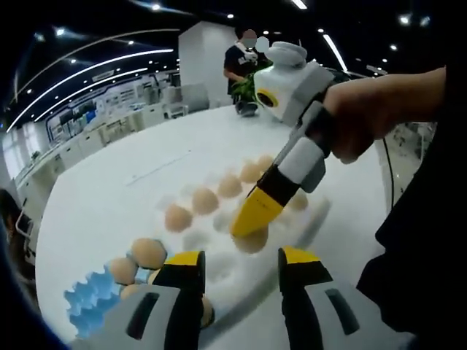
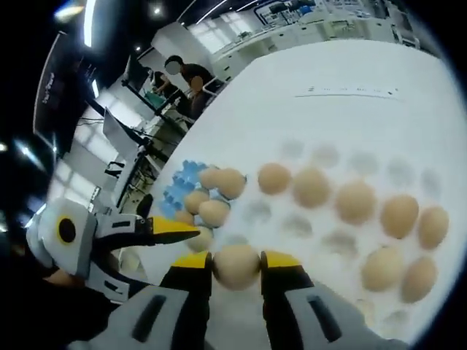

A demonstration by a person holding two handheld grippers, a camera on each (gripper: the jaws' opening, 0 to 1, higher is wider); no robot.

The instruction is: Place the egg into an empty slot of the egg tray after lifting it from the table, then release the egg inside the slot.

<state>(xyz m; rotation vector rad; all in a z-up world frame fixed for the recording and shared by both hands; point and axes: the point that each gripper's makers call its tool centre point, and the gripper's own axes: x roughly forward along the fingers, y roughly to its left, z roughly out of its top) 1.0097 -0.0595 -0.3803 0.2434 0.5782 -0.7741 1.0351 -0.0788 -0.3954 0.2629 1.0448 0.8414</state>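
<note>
**Over the tray: egg gripped, not yet let go**

Between the jaws of the right gripper (image 2: 236, 267) an egg (image 2: 236, 266) is clamped above the white egg tray (image 2: 321, 219). The left gripper (image 1: 241, 264) is held open nearby. Loose eggs (image 2: 213, 198) are heaped at the tray's end, partly hiding a blue tray (image 2: 181, 182). Farther slots are hard to make out.

An egg (image 2: 236, 267) is sitting between the right gripper (image 2: 236, 271) jaws, over the egg tray (image 2: 321, 219) on the table (image 2: 328, 109); loose eggs (image 2: 211, 191) are lying beside it; the left gripper (image 2: 191, 230) is hovering just left.
</note>
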